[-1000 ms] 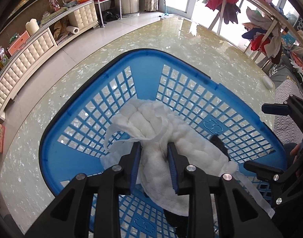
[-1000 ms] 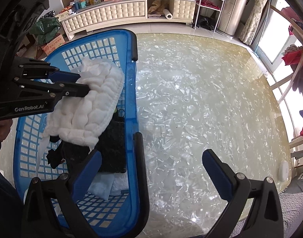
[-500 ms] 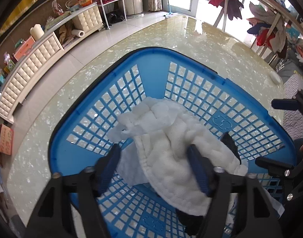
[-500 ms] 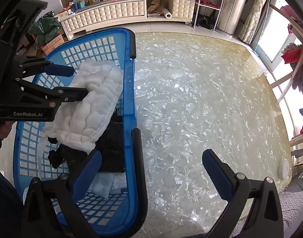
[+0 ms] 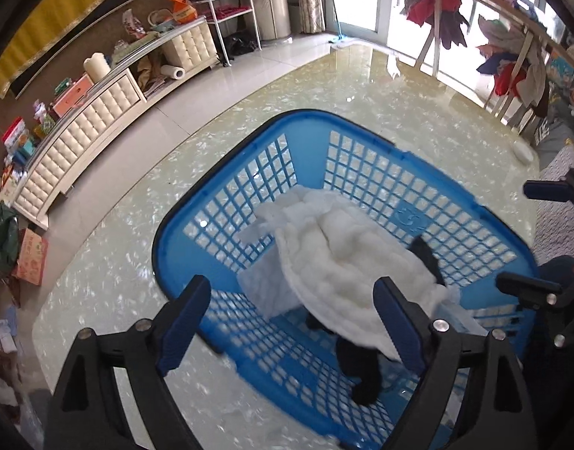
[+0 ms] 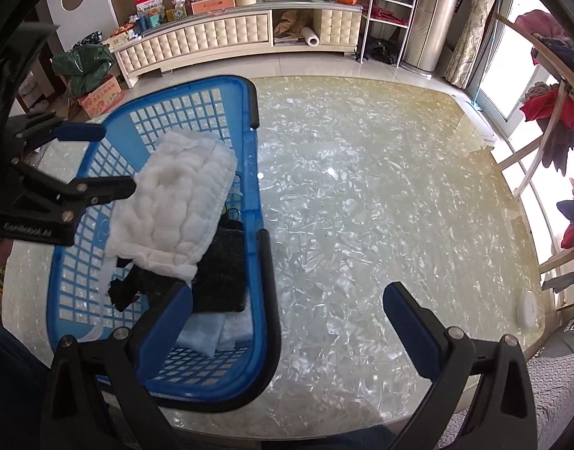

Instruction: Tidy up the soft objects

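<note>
Both tongs are empty at this moment. Starting at the left, my left tongs (image 5: 290, 322) have just been opening, and they now stand wide with nothing between the pads. A second ago those pads were pinched on the white quilted cloth (image 5: 343, 258); now the cloth lies loose in the blue basket (image 5: 219, 210), draped over a black garment (image 5: 362, 371) and a thin pale sheet (image 5: 264, 285). The left tongs have also lifted and drawn back a little, so the basket's near rim sits under them and the cloth is clear of the pads. In the right wrist view the same tongs (image 6: 103, 161) hang at the basket's left side, apart from the cloth (image 6: 174, 206), which looks flatter and more settled than before.

Moving right, the basket's rim (image 6: 262, 270) rests on the glossy marbled desk (image 6: 362, 206). My right tongs (image 6: 287, 318) hover over that rim and the bare desk, jaws wide, holding nothing; they have not shifted in the last second.

I judge that this cloth is delivered: the drop is done and the item is inside the basket with the other soft things. What remains, as I read it, is fetching the next soft object. None lies on the visible stretch of desk, so I expect to look elsewhere for it.
</note>
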Tool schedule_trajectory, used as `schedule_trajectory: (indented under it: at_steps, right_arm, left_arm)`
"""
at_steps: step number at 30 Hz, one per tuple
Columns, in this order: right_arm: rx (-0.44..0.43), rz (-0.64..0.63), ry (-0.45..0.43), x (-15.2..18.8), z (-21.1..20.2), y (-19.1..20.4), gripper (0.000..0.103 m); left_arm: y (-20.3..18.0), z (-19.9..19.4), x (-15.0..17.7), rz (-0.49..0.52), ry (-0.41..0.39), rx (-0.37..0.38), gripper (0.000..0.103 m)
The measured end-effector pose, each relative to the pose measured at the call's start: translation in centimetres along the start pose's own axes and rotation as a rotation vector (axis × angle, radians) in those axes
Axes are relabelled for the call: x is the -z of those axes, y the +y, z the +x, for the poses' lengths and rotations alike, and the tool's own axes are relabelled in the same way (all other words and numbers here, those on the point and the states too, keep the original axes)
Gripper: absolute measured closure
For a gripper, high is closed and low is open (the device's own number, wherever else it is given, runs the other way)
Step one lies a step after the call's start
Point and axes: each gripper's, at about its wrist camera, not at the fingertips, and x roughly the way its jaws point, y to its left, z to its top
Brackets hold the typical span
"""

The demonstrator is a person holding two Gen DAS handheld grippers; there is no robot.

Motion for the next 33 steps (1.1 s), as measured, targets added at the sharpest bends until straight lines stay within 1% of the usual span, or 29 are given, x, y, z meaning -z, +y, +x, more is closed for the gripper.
schedule_trajectory:
  at_steps: [8,13,16,18,20,23,33]
  right_arm:
    - [-0.005,-0.014,-0.050,0.5,-2.4,0.9,0.001]
    - [-0.007,-0.016,-0.092,0.7,-4.1,1.7,0.001]
    - [0.000,-0.028,-0.123,1.0,-5.1,2.5,0.001]
    - [0.009,-0.040,-0.150,1.4,-5.8,3.2,0.001]
    - [0.015,-0.045,-0.186,1.6,-6.8,3.9,0.001]
    - [0.023,-0.046,-0.234,1.7,-8.0,4.7,0.001]
    - [0.047,-0.052,-0.377,2.2,-11.6,8.0,0.001]
  left_arm:
    - [-0.9,-4.7,3.7,-0.093,-0.067,0.015,0.016]
    - [-1.5,-8.0,6.0,-0.136,-0.147,-0.016,0.016]
    - [-1.4,-9.7,7.0,-0.172,-0.194,-0.016,0.015]
    - [-1.2,-10.9,7.8,-0.192,-0.232,-0.021,0.012]
    - [-1.1,-12.0,8.4,-0.198,-0.268,-0.021,0.000]
    - [-0.8,-13.4,9.1,-0.206,-0.327,-0.020,0.000]
    - [1.0,-15.5,12.2,-0.279,-0.438,0.001,0.000]
